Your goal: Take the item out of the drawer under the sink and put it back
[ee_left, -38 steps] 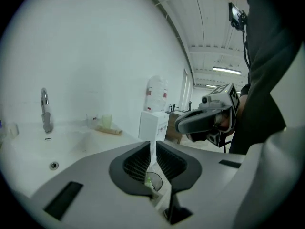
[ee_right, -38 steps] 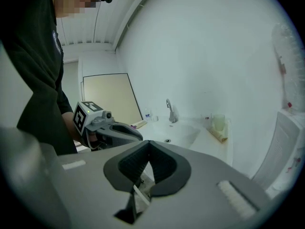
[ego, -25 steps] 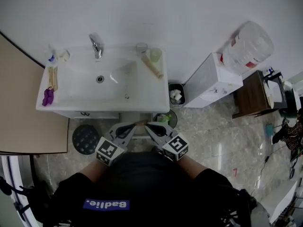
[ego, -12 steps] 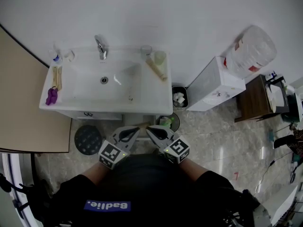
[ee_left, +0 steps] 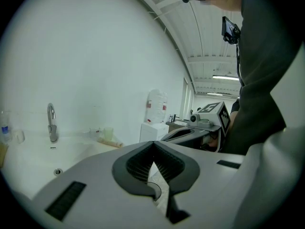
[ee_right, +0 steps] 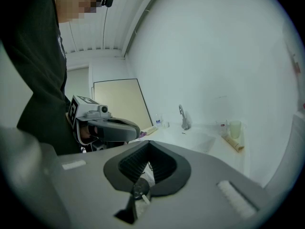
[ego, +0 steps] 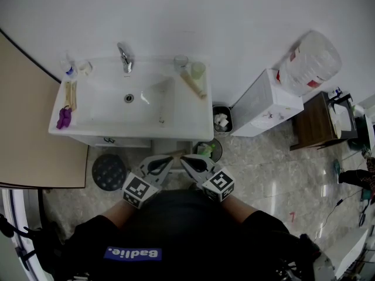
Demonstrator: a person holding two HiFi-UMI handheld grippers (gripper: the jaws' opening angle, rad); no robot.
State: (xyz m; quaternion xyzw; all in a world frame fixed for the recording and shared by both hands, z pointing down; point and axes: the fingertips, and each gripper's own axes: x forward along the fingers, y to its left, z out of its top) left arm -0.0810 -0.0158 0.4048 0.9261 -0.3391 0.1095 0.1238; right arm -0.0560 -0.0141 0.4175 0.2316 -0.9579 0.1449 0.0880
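Head view: left gripper (ego: pixel 166 161) and right gripper (ego: pixel 188 160), fingers shut on nothing, tips just short of the sink (ego: pixel 202 122); the drawer's item is hidden (weight, stiffness, hold-point: can't judge).

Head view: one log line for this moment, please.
phase: task not yet begun | left gripper: shut, empty | right gripper: shut, empty | both: in front of sink, tips close together | drawer: none seen open
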